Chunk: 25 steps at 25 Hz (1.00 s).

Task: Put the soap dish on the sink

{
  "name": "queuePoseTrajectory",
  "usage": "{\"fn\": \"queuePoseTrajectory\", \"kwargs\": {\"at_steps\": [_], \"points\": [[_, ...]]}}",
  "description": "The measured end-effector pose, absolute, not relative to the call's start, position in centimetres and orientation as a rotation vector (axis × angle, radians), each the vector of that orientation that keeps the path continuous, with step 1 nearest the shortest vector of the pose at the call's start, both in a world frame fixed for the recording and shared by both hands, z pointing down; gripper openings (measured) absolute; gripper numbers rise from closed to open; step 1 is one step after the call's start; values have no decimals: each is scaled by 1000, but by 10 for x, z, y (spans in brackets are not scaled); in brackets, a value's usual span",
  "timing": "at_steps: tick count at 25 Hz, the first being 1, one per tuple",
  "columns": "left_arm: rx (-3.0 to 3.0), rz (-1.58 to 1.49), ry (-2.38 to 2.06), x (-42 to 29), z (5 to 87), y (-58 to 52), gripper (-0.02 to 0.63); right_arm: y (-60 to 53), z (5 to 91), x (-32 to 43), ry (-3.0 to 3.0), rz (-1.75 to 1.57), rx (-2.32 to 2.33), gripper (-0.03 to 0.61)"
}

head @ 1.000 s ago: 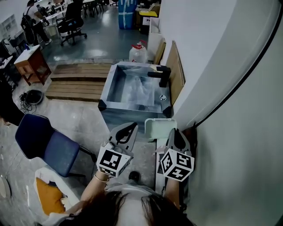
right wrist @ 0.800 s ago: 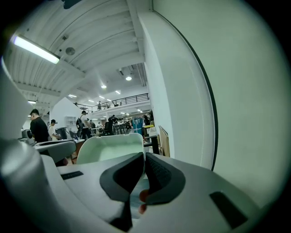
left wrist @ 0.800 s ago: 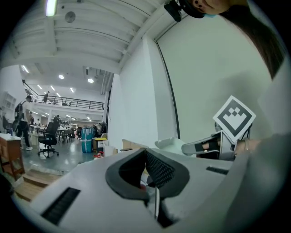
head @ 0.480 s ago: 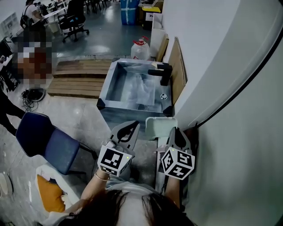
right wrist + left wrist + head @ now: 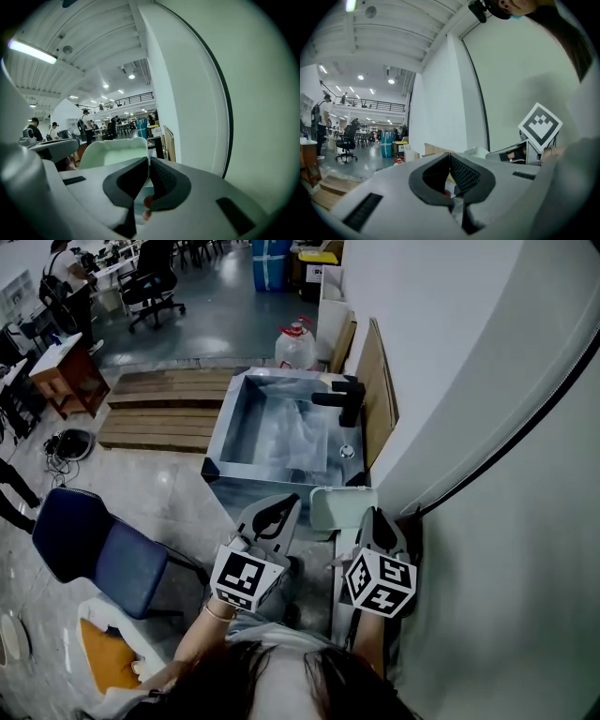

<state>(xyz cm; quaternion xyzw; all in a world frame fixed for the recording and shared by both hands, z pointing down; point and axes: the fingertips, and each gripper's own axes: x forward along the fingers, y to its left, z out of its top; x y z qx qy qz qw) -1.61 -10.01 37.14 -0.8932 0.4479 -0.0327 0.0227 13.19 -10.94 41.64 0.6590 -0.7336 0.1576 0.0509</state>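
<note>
The pale green soap dish [image 5: 341, 507] hangs in the air just short of the metal sink [image 5: 225, 429], held level by its near edge. My right gripper [image 5: 371, 517] is shut on that edge; in the right gripper view the soap dish [image 5: 115, 152] fills the space above the closed jaws. My left gripper [image 5: 289, 502] is beside it on the left, shut with nothing between its fingers. A black tap [image 5: 341, 399] stands on the sink's right rim.
A white wall [image 5: 487, 474] runs close along the right. A blue chair [image 5: 94, 545] stands at the lower left, wooden pallets [image 5: 159, 413] lie left of the sink, and a water jug [image 5: 296, 345] sits behind it. People and office chairs are far off.
Both grippers and the soap dish have drifted slightly forward toward the sink. The jaws stay as they were.
</note>
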Motion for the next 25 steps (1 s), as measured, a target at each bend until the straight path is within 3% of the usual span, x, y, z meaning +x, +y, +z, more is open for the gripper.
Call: {"fn": "queuePoseTrajectory", "kwargs": {"at_steps": [25], "points": [[-2849,-126,1314,4,389,-225,9,-233,449,143,-2131,561,1962,35]]}}
